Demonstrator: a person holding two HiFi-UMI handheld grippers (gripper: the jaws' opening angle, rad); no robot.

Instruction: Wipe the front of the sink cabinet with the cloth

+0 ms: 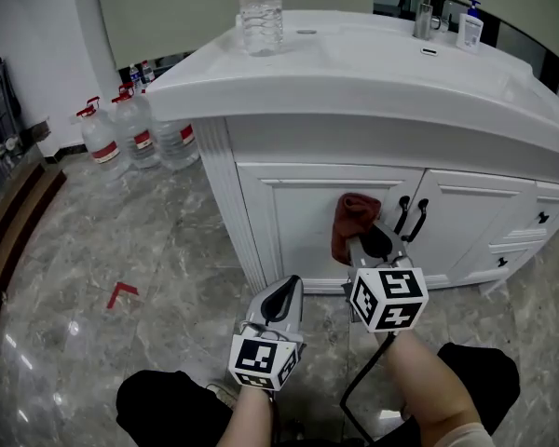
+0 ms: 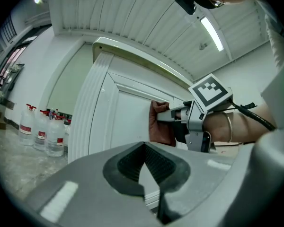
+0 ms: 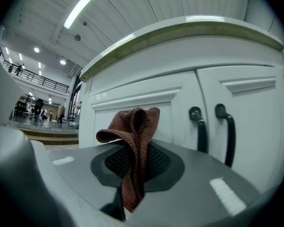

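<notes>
Right tool (image 1: pixel 371 242) clamps the rust-brown woven cloth (image 1: pixel 350 220) — held against the white sink cabinet's door (image 1: pixel 289 217), just beside two black handles (image 1: pixel 410 218). Left tool (image 1: pixel 284 292) hangs lower, jaws together, empty.

The floor (image 1: pixel 168 250) is glossy grey marble-pattern tile. A red corner mark (image 1: pixel 121 293) lies on it, left of the left gripper (image 1: pixel 281 296). Beyond it, water bottles (image 1: pixel 135 136) stand against the white wall (image 1: pixel 28 26). The ceiling (image 3: pixel 180 4) is white panelling with a lit strip light (image 3: pixel 83 6).

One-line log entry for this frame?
right gripper: shut on cloth | cloth: at cabinet door | left gripper: shut, empty, off the cabinet
</notes>
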